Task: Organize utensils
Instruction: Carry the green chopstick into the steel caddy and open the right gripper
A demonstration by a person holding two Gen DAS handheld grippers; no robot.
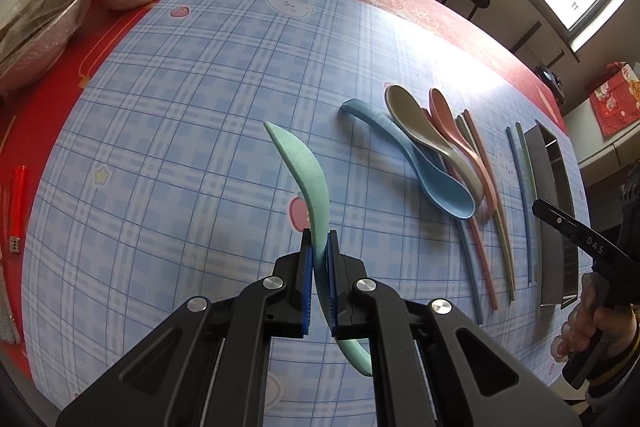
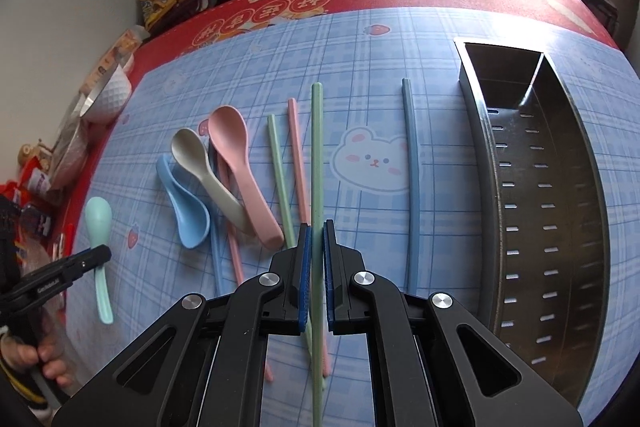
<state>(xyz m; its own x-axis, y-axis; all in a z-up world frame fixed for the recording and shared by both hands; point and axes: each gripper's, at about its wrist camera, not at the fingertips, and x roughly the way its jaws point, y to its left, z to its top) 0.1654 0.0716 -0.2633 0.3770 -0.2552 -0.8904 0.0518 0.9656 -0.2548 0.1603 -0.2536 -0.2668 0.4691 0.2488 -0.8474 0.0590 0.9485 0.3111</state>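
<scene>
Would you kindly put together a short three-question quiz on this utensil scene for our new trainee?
1. True or false: the left gripper is shut on the mint green spoon.
2. What does the right gripper hold? A) the pink spoon B) a green chopstick C) the blue chopstick
3. Fill in: the metal utensil holder has a small section at its far end and a long ____ section, and no utensils are inside it.

Key: 1 true. 2 B. 3 perforated.
</scene>
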